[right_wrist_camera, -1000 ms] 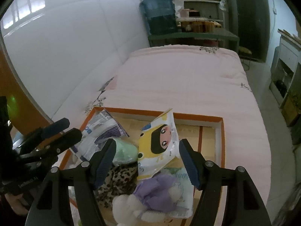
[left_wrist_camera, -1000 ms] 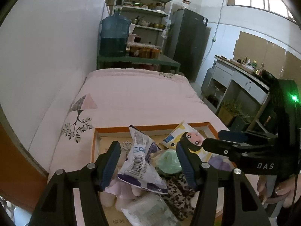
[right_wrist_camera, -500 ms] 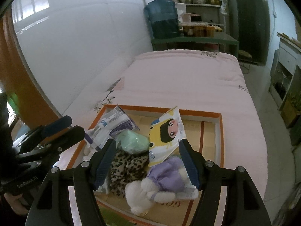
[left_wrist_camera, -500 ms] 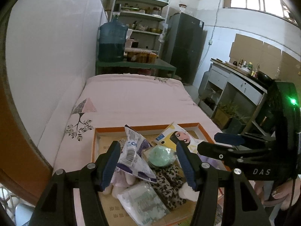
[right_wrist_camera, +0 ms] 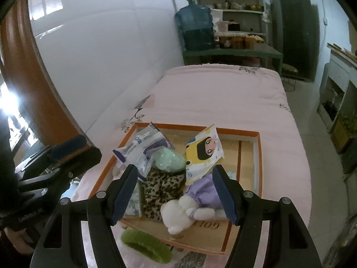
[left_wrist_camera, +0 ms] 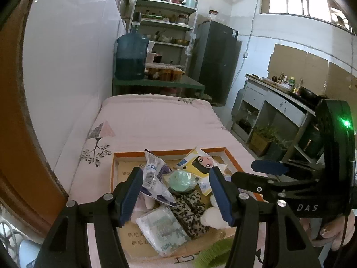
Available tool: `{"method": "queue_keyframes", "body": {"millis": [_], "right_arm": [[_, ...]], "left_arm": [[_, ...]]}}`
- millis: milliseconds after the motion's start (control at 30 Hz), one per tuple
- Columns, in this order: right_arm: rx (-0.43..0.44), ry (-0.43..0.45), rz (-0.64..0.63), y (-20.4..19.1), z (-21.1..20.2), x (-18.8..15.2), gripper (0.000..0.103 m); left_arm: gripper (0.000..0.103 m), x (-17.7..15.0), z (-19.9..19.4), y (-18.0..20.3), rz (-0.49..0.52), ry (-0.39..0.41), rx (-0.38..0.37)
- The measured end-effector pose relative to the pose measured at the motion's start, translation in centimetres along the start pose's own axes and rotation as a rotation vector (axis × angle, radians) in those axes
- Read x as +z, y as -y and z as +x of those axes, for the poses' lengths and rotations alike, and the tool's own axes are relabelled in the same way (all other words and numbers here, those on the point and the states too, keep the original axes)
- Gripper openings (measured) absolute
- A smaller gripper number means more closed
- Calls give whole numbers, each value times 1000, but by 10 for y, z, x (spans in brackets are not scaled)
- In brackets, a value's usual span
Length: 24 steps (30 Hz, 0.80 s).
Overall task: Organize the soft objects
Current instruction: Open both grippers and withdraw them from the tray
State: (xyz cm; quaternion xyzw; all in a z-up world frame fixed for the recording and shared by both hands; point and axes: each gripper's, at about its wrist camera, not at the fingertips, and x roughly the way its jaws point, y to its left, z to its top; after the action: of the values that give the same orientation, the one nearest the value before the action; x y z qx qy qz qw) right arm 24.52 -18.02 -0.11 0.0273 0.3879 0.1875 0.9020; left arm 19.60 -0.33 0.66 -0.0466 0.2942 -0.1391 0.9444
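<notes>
Soft things sit heaped in a shallow orange-rimmed box (right_wrist_camera: pixel 258 147) on a pink bed (right_wrist_camera: pixel 223 93). In the pile, right wrist view: a yellow packet w/ a cartoon face (right_wrist_camera: pixel 204 154) propped up at approx 12 o'clock of the heap, a pale green bundle (right_wrist_camera: pixel 169 160) just beside it at 9, a blue-white plastic packet (right_wrist_camera: pixel 142 149) further toward 10, a leopard-print cloth (right_wrist_camera: pixel 160 187) in the middle, and a white plush toy in a lilac top (right_wrist_camera: pixel 189 205) at 5, lying across the cloth's edge. A clear wrapped pack (left_wrist_camera: pixel 160 230) lies at 6 in the left wrist view, touching the cloth.

Outside the box, at its near rim approx 7 o'clock, a fuzzy green band (right_wrist_camera: pixel 145 245) lies on the bed.

Left gripper (left_wrist_camera: pixel 176 194) is released, jaws wide, nothing between the pads; it hangs over the pile. Right gripper (right_wrist_camera: pixel 174 194) likewise released and empty, above the cloth and toy. Each shows in the other's view, off to the side.

Around: big blue water jug (left_wrist_camera: pixel 131 55) on a green bench (left_wrist_camera: pixel 156 82) past the bed's far end, shelves (left_wrist_camera: pixel 165 22) behind, dark fridge (left_wrist_camera: pixel 214 62) toward 1 o'clock.
</notes>
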Motion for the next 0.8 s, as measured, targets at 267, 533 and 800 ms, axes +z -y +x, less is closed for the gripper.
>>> {"method": "queue_keyframes", "body": {"millis": [267,533,800], "right_arm": [[-1,12,-8,-10,-17,-10,71],[10,32,-5,-17,-32,-17,71],[15,44,-8,-27,-48,-34,71]], "left_arm": [[61,-5,-18,7,9,11,-11],[61,-10,-38,12,4,29,-23],[61,-22,-55,16,-19,36,-26]]}}
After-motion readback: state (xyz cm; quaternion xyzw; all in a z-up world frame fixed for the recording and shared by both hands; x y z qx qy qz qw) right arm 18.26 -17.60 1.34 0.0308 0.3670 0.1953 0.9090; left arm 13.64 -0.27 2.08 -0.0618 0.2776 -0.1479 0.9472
